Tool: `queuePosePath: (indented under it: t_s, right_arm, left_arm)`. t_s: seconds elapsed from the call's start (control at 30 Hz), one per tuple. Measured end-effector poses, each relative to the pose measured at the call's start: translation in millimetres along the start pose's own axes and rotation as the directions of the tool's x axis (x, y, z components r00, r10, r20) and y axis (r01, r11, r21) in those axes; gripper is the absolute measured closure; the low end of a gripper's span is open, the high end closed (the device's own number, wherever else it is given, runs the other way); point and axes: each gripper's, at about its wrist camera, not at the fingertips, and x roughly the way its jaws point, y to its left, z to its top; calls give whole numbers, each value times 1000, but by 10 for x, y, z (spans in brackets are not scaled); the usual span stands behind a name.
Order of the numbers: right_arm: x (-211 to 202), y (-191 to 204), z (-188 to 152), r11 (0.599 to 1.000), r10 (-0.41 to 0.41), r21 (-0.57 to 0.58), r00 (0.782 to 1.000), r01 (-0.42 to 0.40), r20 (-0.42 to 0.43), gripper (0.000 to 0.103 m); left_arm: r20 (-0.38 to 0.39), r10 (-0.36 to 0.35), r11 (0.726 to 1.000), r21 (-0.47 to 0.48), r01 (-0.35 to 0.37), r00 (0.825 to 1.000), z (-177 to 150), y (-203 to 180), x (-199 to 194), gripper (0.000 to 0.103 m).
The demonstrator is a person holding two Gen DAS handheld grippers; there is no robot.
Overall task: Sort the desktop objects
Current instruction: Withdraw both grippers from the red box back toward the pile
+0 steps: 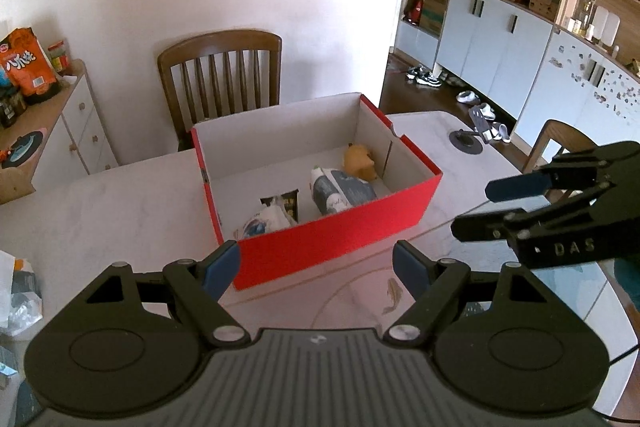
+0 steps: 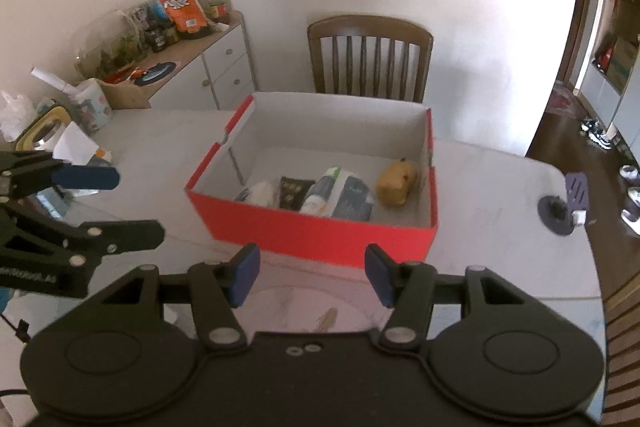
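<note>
box [image 1: 320,247] ahead of both fingers | L [image 1: 316,267] + R [image 2: 312,273] gripper apart, empty

The box [image 1: 320,251] is red outside, white inside. In it lie a tan plush toy [image 1: 360,163], a grey-and-white pouch [image 1: 340,191] and a black packet [image 1: 290,205]. The desk [image 1: 100,211] is pale marbled. Both grippers are black with blue pads.

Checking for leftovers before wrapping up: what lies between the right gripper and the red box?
Only bare tabletop lies between the open right gripper and the red box, seen in the right wrist view.
</note>
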Motion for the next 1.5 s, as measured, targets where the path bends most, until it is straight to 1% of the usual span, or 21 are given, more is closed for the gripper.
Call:
queuePosePath:
  t_s: [0.13,0.3,0.4,0.5,0.6,0.67,0.73,1.03,1.13,1.5]
  right_arm:
    - [-59,116,-130,1000,5,2,1000,-5,5,44]
    - [-154,235,-318,1000,-7,6,1000,7,24,44]
    - [-185,307,-459,1000,6,11,1000,-6,17,42]
    - [-179,379,-587,1000,15,11,1000,-15,-5,41]
    - [-190,430,-706,1000,24,17,1000,-24,-4,40]
    - [-193,473,-782,1000,22,13,1000,-22,-6,40]
    - [-192,506,-856,1000,23,14,1000,-23,-11,39]
    - [-149,700,-1178,1000,8,-6,999,-8,-35,39]
    - [-125,741,-1274,1000,6,-10,999,-6,-45,38]
    - [-21,718,-1446,1000,-19,8,997,20,-80,38]
  left_arm:
    - [-4,1,1000,-2,-1,1000,-121,31,-50,20]
    - [-13,-18,1000,-7,18,1000,-312,61,-104,20]
    - [-19,-20,1000,-13,19,1000,-413,86,-131,20]
    - [-23,-15,1000,-26,14,1000,-521,128,-146,17]
    - [-34,-28,999,-47,26,999,-625,186,-150,16]
    - [-44,-29,998,-59,26,999,-700,217,-148,13]
    - [-54,-28,997,-73,24,998,-772,246,-139,0]
    - [-104,-24,993,-115,12,994,-1088,347,-78,0]
    - [-122,-14,992,-124,-1,992,-1182,385,-46,0]
    - [-168,6,987,-156,-33,986,-1398,514,72,0]
